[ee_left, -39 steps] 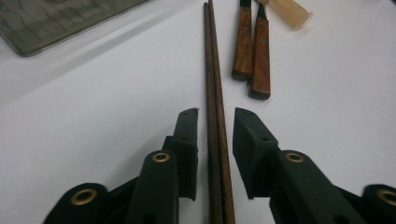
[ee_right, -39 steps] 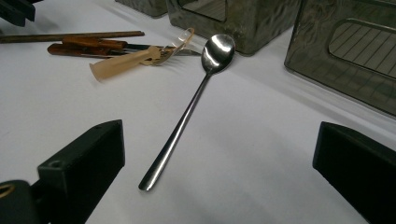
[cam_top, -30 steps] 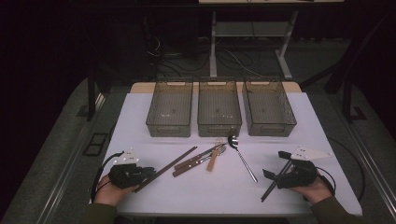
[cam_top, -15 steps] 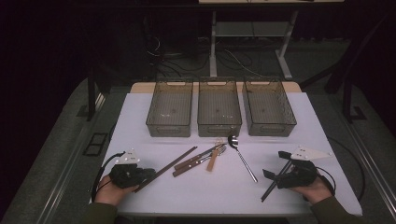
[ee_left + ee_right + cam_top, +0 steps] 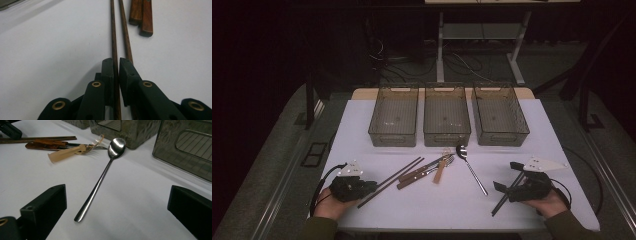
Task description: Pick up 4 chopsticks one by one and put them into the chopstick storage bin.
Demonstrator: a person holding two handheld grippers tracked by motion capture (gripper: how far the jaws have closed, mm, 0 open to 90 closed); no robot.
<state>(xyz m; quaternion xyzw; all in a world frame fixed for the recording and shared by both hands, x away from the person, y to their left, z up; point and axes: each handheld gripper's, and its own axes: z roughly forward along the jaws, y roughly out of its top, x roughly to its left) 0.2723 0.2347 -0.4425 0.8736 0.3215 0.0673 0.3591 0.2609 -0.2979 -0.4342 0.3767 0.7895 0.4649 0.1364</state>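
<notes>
The left claw (image 5: 116,72) is clamped on one thin dark wooden chopstick (image 5: 114,45), low on the white surface (image 5: 50,50). The second chopstick (image 5: 126,37) lies just beside it, outside the jaws. The brown wooden knife handles (image 5: 142,15) rest just past the chopsticks. The right claw (image 5: 117,220) stands wide apart, the long steel spoon (image 5: 100,180) lying between its jaws, untouched.
</notes>
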